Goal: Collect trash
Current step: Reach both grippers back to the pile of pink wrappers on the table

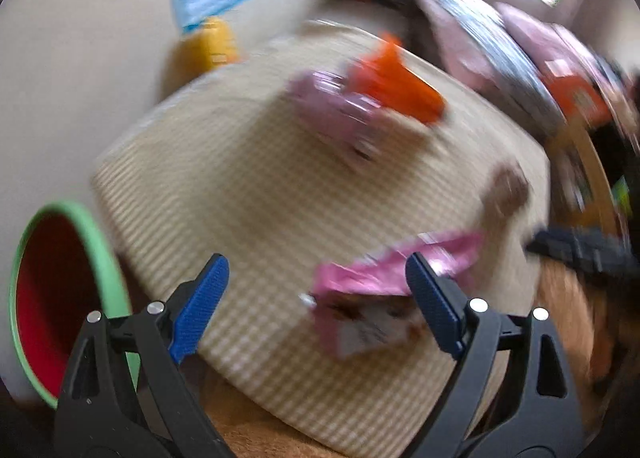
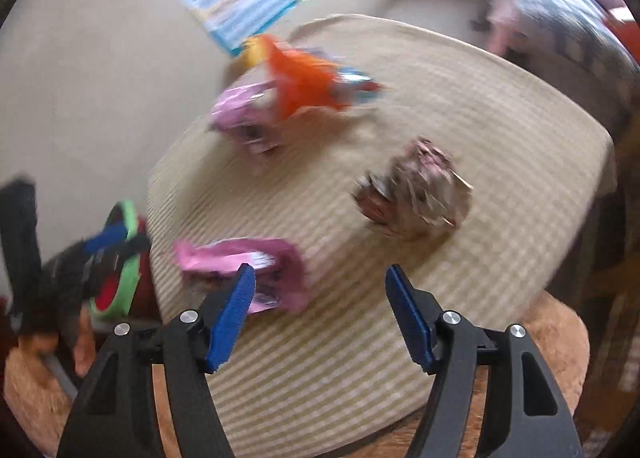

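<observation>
Trash is spread over a desk (image 1: 248,194) covered with a beige checked cloth; both views are blurred.

Item one: a pink wrapper (image 1: 384,270), torn open and lying flat at the near side of the desk. In the left wrist view it is seen just ahead of the left gripper (image 1: 316,278), partly behind the right-hand blue pad, with no pad pressing on it. In the right wrist view the same pink wrapper (image 2: 244,258) lies ahead and to the left of the right gripper (image 2: 320,286).

Item two: a crumpled brownish wad (image 2: 412,194), located near the middle of the desk, well apart from the pink wrapper. It appears as a brown smear (image 1: 506,188) in the left wrist view.

Item three: an orange wrapper (image 1: 396,86) at the far side, touching a purple wrapper (image 1: 332,110) just beside it. Both are seen again as orange wrapper (image 2: 304,78) and purple wrapper (image 2: 244,114).

Container: a bin with a green rim (image 1: 100,258) and red interior, placed beside the desk at the left.

Left gripper: jaws released, spread wide, nothing grasped. Right gripper: jaws released, nothing between the pads. A hand (image 2: 48,334) holding the left gripper is seen at the lower left of the right wrist view.
</observation>
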Action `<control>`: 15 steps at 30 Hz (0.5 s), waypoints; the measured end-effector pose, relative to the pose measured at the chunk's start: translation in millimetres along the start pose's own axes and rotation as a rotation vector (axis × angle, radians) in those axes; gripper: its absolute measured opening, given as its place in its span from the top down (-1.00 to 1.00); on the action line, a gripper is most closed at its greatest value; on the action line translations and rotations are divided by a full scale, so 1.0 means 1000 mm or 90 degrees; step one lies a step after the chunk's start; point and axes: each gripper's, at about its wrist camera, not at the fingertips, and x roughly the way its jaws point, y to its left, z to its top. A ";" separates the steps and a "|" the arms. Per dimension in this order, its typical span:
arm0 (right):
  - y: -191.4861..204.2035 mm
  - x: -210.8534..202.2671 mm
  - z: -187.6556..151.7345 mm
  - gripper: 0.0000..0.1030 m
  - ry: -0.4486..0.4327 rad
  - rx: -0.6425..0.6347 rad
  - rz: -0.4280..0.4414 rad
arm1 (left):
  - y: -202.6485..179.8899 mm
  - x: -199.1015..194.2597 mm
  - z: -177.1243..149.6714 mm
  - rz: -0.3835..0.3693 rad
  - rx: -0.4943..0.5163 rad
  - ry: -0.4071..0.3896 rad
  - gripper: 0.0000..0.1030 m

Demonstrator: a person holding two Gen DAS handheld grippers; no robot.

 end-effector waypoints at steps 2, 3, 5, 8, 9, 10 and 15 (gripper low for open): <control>-0.016 0.002 -0.002 -0.26 0.003 0.043 0.001 | -0.019 0.004 -0.003 -0.015 0.068 0.011 -0.70; -0.023 0.001 0.000 -0.26 0.003 0.056 0.002 | -0.027 0.006 -0.006 -0.024 0.097 0.015 -0.70; -0.034 0.000 0.001 -0.27 0.004 0.084 0.010 | -0.038 0.009 -0.009 -0.046 0.132 0.023 -0.70; -0.040 -0.002 -0.001 -0.36 0.001 0.095 0.013 | -0.049 0.019 -0.013 -0.068 0.168 0.046 -0.70; -0.041 -0.002 -0.001 -0.37 0.000 0.097 0.013 | -0.053 0.027 -0.014 -0.070 0.180 0.059 -0.72; -0.042 -0.003 -0.002 -0.37 -0.001 0.097 0.013 | -0.054 0.033 -0.016 -0.069 0.188 0.072 -0.73; -0.045 0.003 -0.005 -0.38 0.003 0.101 0.015 | -0.057 0.066 -0.018 -0.021 0.198 0.117 -0.77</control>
